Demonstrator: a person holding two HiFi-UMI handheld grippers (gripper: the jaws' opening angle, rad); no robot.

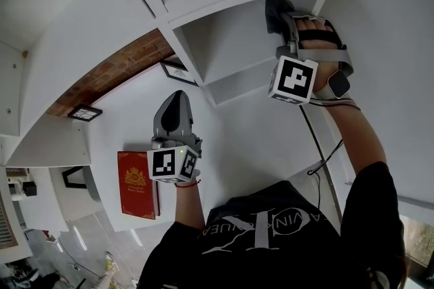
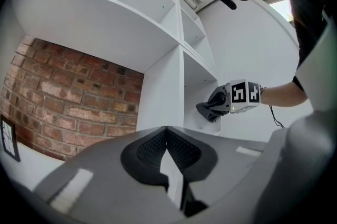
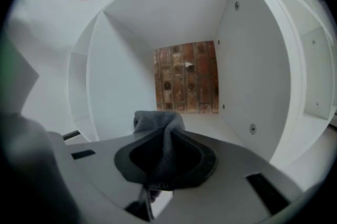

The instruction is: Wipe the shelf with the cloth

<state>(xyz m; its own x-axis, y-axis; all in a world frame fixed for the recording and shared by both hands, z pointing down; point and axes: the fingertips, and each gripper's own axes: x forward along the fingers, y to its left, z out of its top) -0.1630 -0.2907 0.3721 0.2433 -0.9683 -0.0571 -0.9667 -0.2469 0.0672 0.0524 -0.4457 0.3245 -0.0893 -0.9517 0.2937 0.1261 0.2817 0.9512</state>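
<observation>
The smooth white shelf [image 1: 230, 43] forms boxy compartments against rough red brick [image 2: 73, 97]. The right hand-held gripper [image 3: 167, 140] points into 1 compartment, clamped on a bunched, soft grey cloth [image 3: 155, 119]. The left hand-held gripper [image 2: 167, 131] is outside it, clenched on nothing.

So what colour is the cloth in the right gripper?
Dark grey; the cloth shows best in the right gripper view.

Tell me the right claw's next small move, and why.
Probably ease the right claw forward and down until the cloth meets the lower panel of the shelf compartment. The jaws are shut on the grey cloth, it points into that compartment, and the cloth seems to hang clear of any surface.
</observation>
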